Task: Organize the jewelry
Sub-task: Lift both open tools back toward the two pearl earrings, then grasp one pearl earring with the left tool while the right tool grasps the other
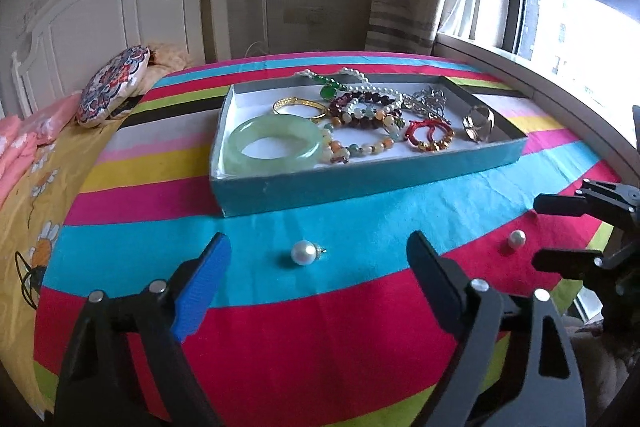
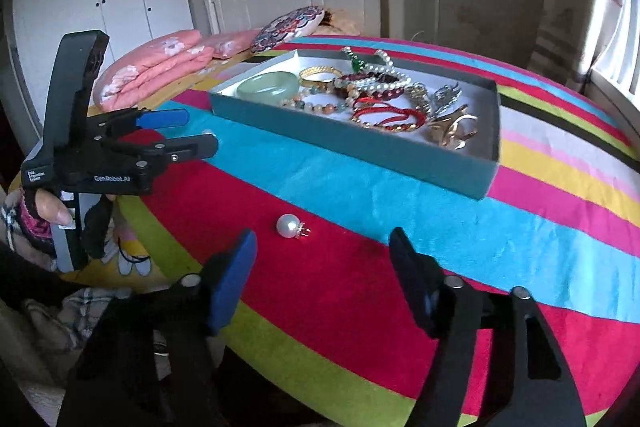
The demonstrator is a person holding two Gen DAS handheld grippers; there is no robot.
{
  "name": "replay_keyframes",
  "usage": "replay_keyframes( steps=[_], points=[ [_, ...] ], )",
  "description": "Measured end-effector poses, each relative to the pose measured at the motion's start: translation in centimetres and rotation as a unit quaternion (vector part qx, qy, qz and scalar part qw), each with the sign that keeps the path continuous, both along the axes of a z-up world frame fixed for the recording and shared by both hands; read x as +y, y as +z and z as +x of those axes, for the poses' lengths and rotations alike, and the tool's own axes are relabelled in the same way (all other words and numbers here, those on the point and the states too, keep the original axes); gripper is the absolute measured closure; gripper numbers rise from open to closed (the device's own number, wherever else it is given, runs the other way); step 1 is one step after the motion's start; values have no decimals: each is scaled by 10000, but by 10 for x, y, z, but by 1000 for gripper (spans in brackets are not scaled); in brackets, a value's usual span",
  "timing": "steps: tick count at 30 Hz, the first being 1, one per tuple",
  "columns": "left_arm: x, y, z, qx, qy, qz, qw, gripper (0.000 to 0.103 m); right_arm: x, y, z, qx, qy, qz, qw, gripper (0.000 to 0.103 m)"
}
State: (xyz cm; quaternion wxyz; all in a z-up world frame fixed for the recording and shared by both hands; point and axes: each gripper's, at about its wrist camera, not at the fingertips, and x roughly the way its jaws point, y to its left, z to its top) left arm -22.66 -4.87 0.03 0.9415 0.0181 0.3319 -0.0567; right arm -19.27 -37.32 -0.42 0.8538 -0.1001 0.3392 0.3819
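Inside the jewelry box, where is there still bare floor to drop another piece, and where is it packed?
Bare floor in the box shows at its far left corner, behind the jade bangle, and along the near wall under the red bracelet. The middle, where the bead bracelets and pearl strand overlap, is crowded.

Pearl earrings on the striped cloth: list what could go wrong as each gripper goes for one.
1. Each pearl earring, one ahead of the left gripper, the other ahead of the right gripper, is round and lies loose, so closing pads may squirt it away.
2. The striped cloth is soft; the fingertips may snag fabric.
3. The tray is crowded with bracelets; a dropped pearl could tangle.
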Motion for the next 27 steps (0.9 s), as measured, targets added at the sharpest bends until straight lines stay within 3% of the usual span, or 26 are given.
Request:
replay_keyframes(
  steps=[9,12,16,22,27],
  points=[
    [3,-10,0,50,-43,-51,10000,36,21,-5,-9,-485,289,-244,9981,55],
    [8,-9,1,25,-48,-241,9997,41,23,-5,-11,-551,399,-239,9974,67],
    [9,-8,4,23,-74,-290,9996,57,21,-5,-13,-574,440,-216,9971,72],
    [-4,-9,2,-8,-325,-6,9995,81,20,-5,-13,-618,421,-229,9969,83],
    [-8,-10,1,3,-444,35,9990,90,22,-5,-13,-646,418,-255,9967,83]
  ],
)
